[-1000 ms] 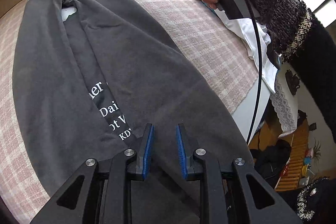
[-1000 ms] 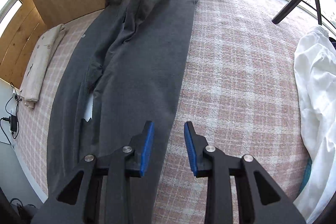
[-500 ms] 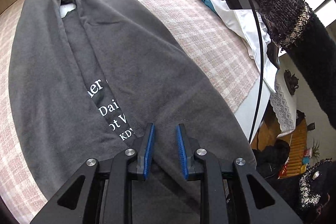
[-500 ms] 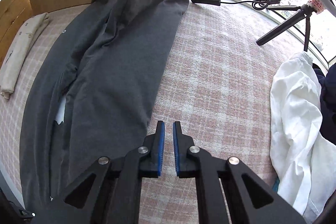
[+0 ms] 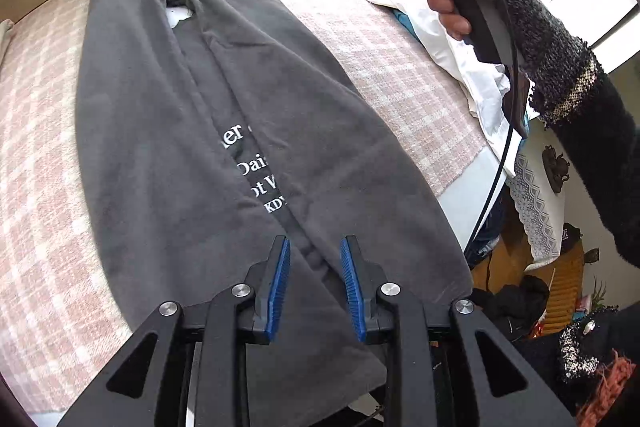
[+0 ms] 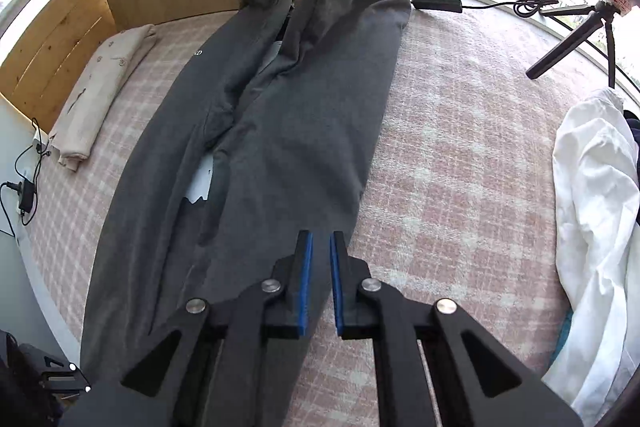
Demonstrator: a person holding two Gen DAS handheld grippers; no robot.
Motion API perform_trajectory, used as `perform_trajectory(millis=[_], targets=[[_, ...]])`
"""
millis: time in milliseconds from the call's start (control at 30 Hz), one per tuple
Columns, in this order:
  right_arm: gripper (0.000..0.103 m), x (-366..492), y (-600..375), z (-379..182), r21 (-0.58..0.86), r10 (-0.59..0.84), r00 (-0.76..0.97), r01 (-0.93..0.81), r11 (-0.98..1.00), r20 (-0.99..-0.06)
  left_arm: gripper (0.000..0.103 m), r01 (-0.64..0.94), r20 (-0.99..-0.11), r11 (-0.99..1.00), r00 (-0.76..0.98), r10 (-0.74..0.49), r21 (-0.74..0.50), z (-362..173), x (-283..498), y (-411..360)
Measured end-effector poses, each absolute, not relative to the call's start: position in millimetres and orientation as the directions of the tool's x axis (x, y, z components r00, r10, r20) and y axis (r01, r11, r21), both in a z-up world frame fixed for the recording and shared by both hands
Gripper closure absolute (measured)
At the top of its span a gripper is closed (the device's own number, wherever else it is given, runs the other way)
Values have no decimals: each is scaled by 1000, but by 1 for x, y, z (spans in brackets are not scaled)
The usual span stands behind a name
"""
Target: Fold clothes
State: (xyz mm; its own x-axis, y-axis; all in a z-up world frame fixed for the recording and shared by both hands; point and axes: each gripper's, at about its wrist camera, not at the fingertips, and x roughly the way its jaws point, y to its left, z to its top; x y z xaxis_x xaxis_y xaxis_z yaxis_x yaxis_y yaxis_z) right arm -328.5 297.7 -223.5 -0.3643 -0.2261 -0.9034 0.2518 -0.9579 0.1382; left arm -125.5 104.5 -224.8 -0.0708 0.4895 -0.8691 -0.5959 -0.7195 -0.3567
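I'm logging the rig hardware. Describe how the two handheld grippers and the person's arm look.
Both grippers, left and right, have black angular linkage frames with silver rivets and ribbed blue pads lining the jaws. The right unit has a grey pistol handle, a black cable and raised "DAS" lettering. The right hand emerges from a speckled grey knit cuff over a fuzzy black sleeve.

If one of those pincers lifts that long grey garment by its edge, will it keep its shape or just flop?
The grey garment will probably flop: it lies limp with soft creases and overlapping flaps. It looks like thick, fleecy cloth, so likely heavyish and not slippery. Being long, its far end would probably drag across the checked bedcover.
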Motion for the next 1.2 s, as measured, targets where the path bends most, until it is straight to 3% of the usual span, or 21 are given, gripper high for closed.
perform_trajectory(millis=[167,467,567,667,900,1000,1067,1133,1200], targets=[[85,-219,315,-198,252,-310,-408,191,-949,-859,70,-512,-897,-798,-110,428,-318,-213,-91,25],[85,-42,320,-246,351,-338,-325,18,-936,-883,69,-425,-909,-826,-20,417,-370,-249,-54,-8],[84,-31,315,-245,302,-292,-332,21,-953,-897,67,-445,-921,-831,-33,388,-334,-251,-59,0],[73,-28,311,-249,277,-273,-322,33,-960,-907,67,-454,-921,-825,-26,389,-336,-254,-61,7],[72,-24,299,-260,218,-226,-292,62,-974,-929,60,-499,-929,-813,-40,368,-301,-258,-59,22],[70,-25,296,-259,203,-216,-289,75,-976,-933,67,-498,-932,-817,-48,359,-289,-257,-60,23],[70,-25,293,-259,201,-220,-290,94,-975,-932,85,-521,-938,-812,-57,342,-265,-258,-59,24],[72,-25,289,-259,190,-217,-287,119,-975,-933,92,-543,-943,-805,-67,326,-240,-258,-58,24],[95,-25,285,-260,183,-216,-275,141,-973,-937,98,-549,-941,-798,-61,334,-247,-259,-58,23]])
